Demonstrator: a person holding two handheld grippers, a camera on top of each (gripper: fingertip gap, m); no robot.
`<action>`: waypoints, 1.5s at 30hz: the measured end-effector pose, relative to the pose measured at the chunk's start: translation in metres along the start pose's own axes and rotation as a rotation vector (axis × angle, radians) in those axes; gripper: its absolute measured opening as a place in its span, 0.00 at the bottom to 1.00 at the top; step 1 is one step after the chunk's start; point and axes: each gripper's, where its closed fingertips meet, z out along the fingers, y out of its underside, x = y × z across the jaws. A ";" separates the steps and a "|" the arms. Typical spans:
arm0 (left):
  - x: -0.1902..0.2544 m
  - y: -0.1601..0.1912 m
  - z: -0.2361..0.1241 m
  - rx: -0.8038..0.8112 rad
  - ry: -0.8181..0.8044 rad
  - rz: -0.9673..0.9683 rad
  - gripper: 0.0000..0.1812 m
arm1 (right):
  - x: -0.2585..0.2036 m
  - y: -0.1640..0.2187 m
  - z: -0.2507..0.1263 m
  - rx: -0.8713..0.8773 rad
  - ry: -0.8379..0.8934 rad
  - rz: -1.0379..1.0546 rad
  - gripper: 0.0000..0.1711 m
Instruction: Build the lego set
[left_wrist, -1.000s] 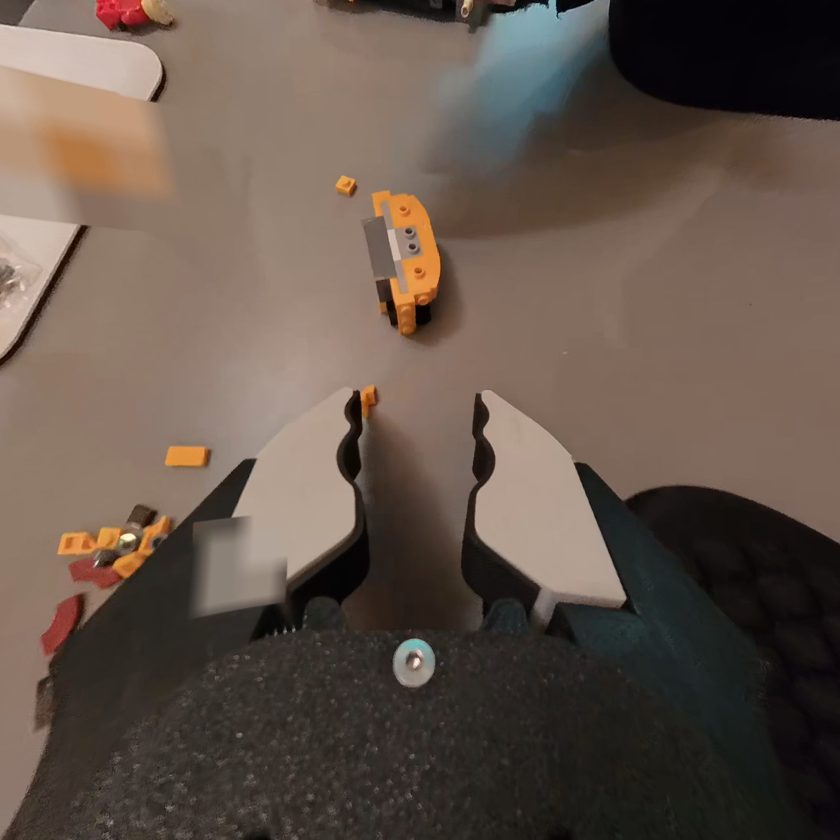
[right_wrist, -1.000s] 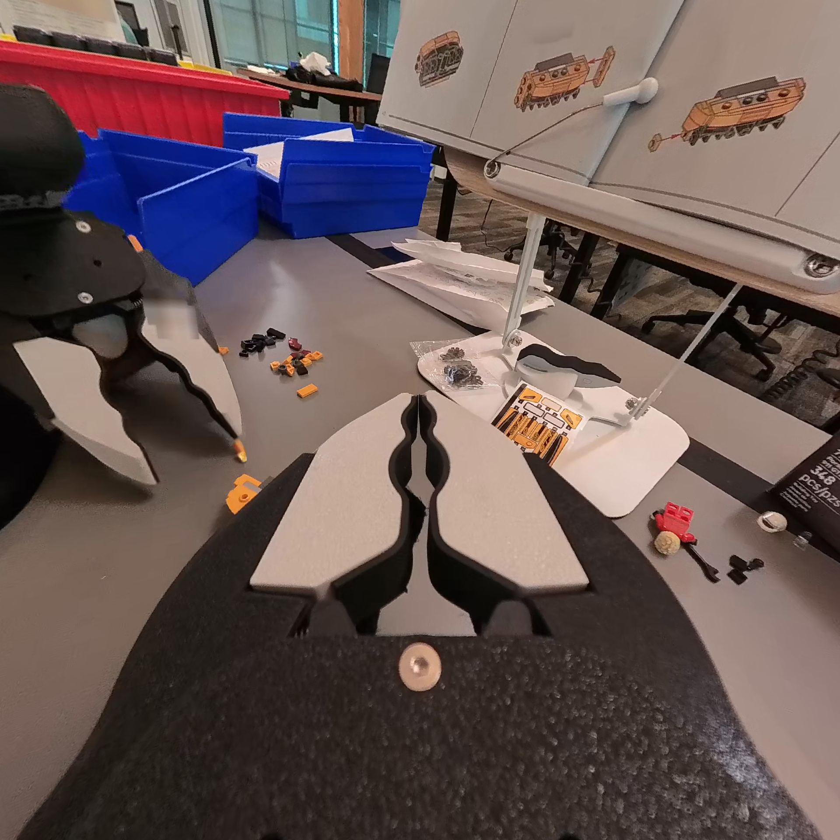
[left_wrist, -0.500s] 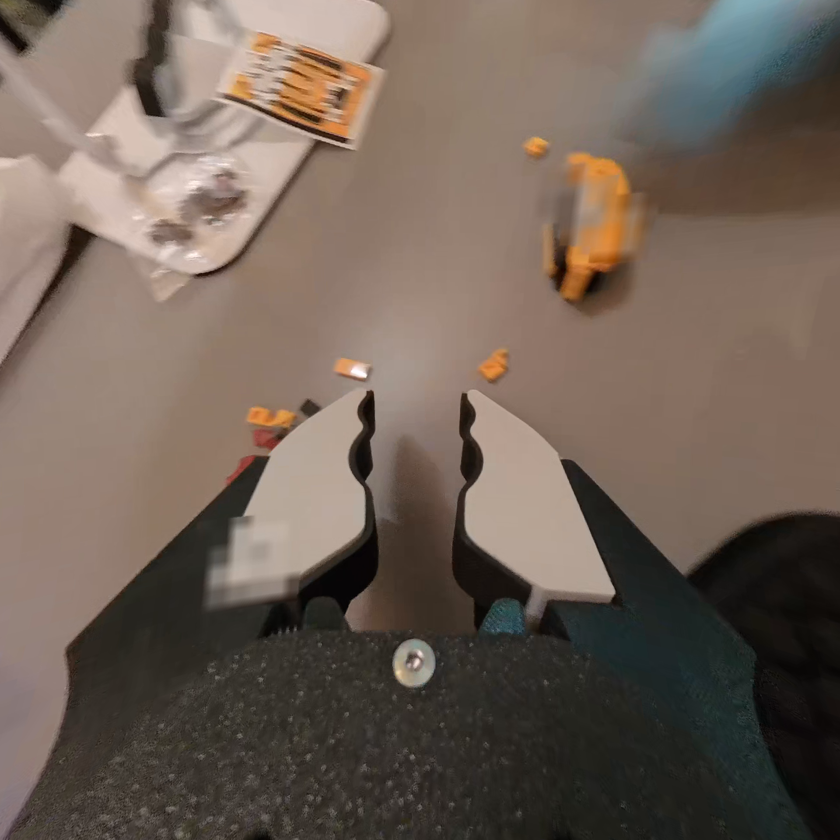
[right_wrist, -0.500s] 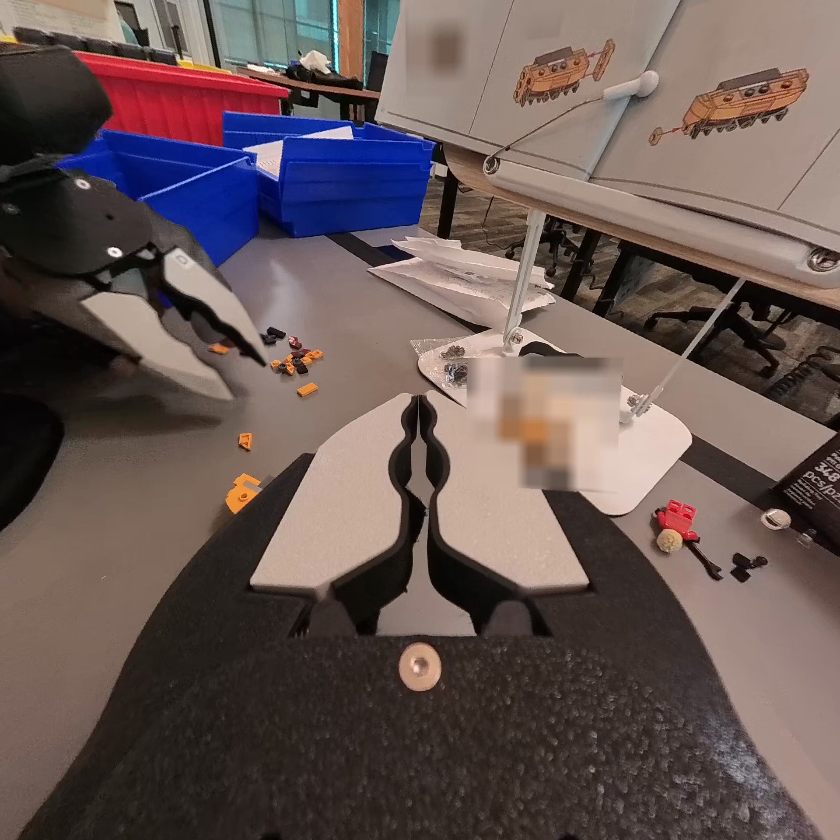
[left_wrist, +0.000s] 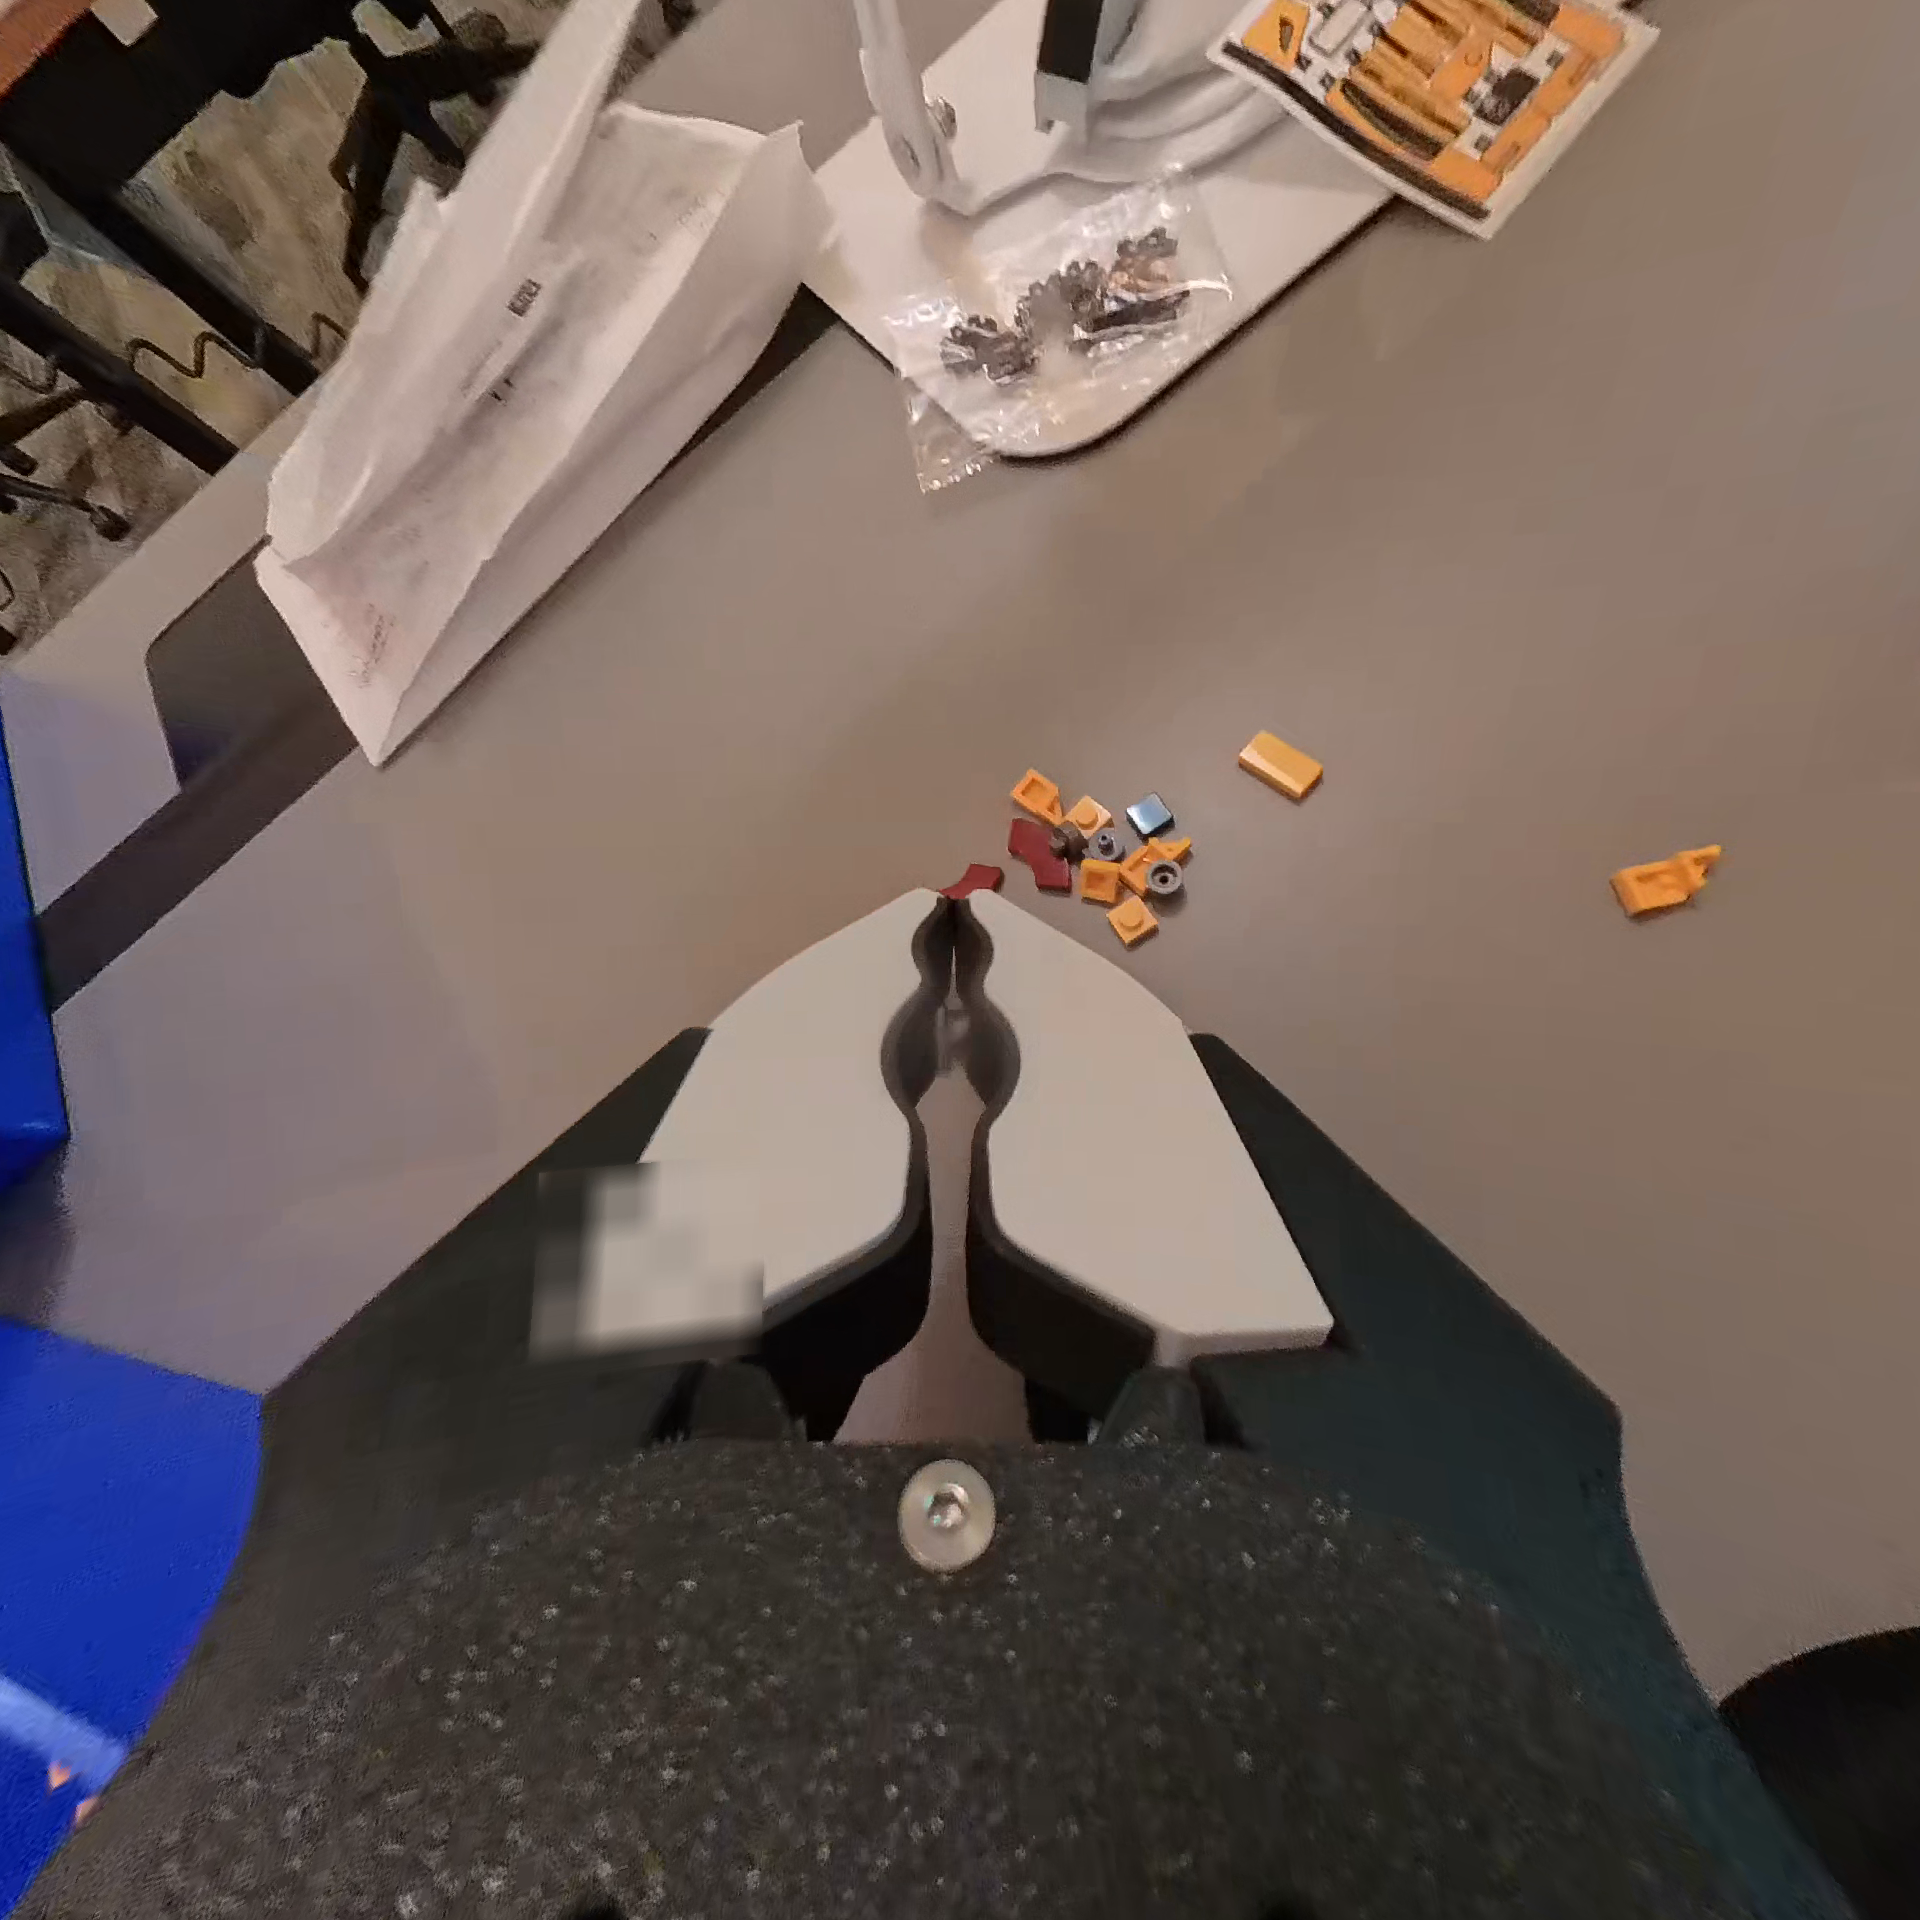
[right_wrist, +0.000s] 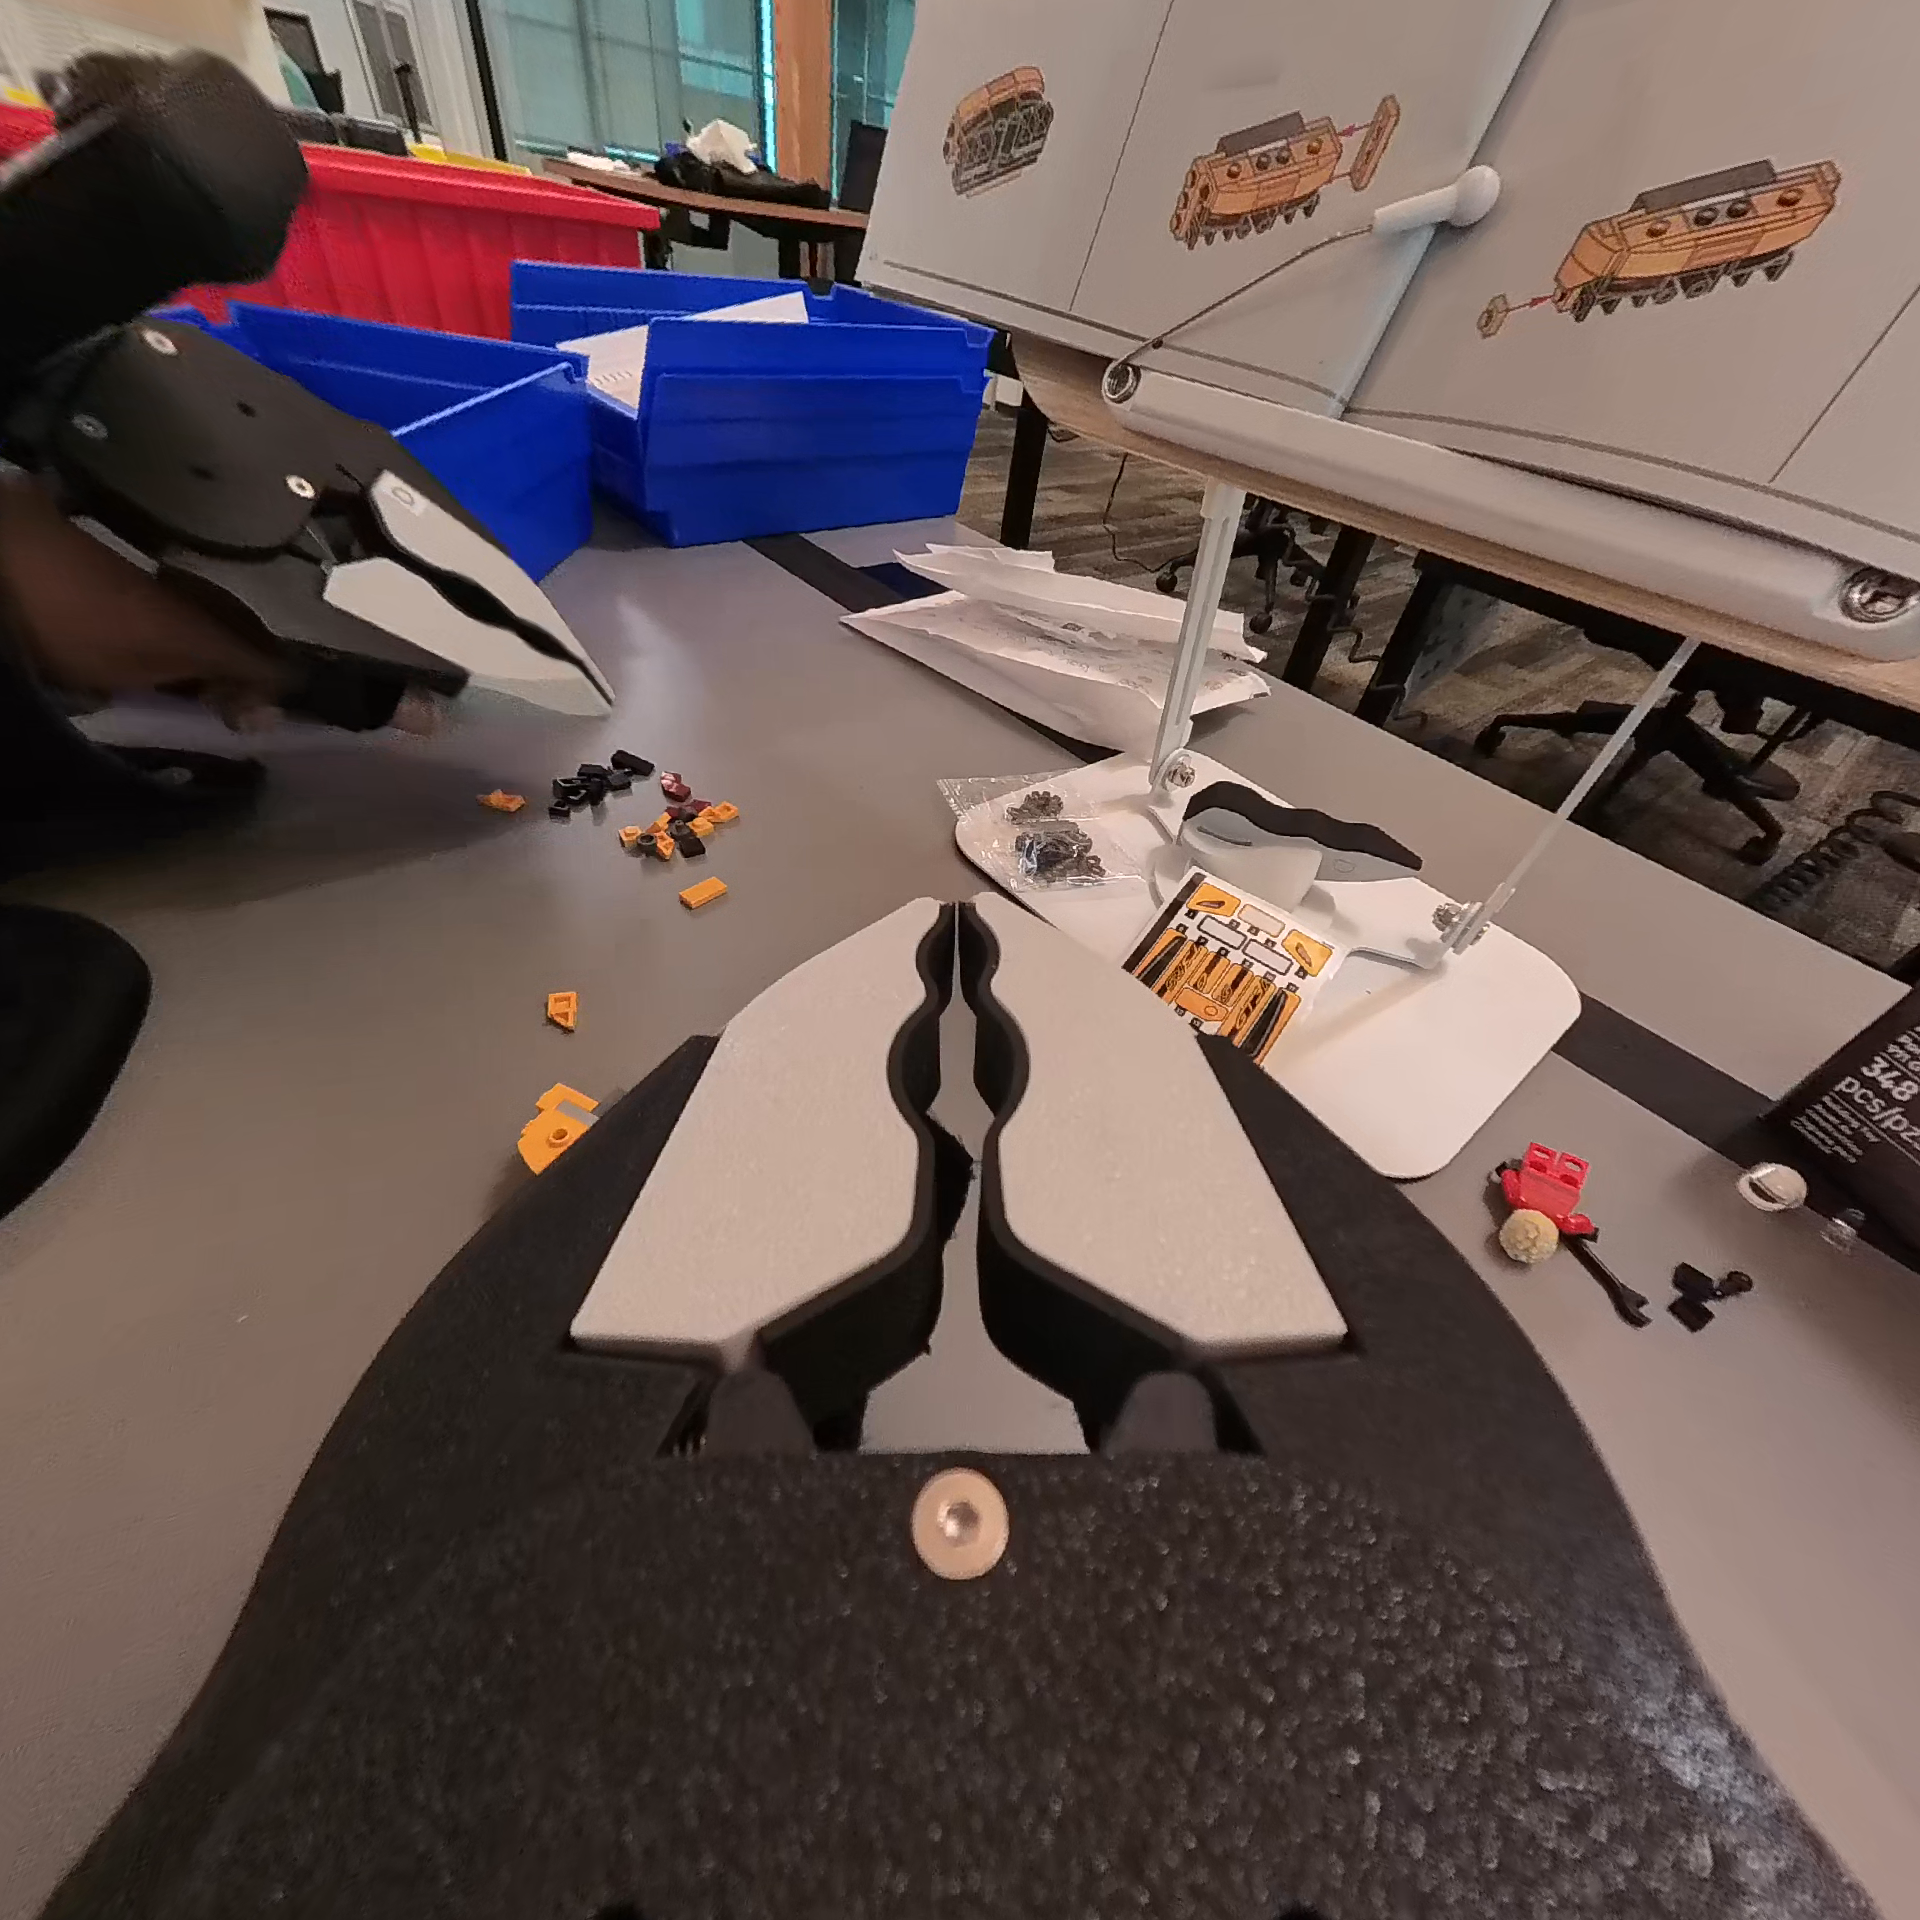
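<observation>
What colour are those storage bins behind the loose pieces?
Blue bins, with a red one behind; clearest in the right wrist view.

Small orange, dark-red, grey lego pieces (left_wrist: 1107, 857) clustered flat on table (left_wrist: 1455, 623).

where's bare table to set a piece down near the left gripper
Bare grey table lies between the white paper bag, the white stand base and the loose brick cluster. It is crowded right past the left gripper, whose fingers are shut, at that cluster.
</observation>
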 end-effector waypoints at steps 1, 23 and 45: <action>-0.003 -0.002 -0.002 0.010 -0.010 -0.005 0.00 | 0.000 0.000 0.000 0.000 0.000 0.000 0.00; -0.206 0.084 -0.186 -0.191 -0.495 -0.197 0.00 | 0.088 -0.017 -0.043 0.150 0.428 0.177 0.00; -0.212 0.187 -0.082 -0.717 0.130 0.017 0.10 | 0.078 -0.009 -0.033 0.107 0.397 0.121 0.00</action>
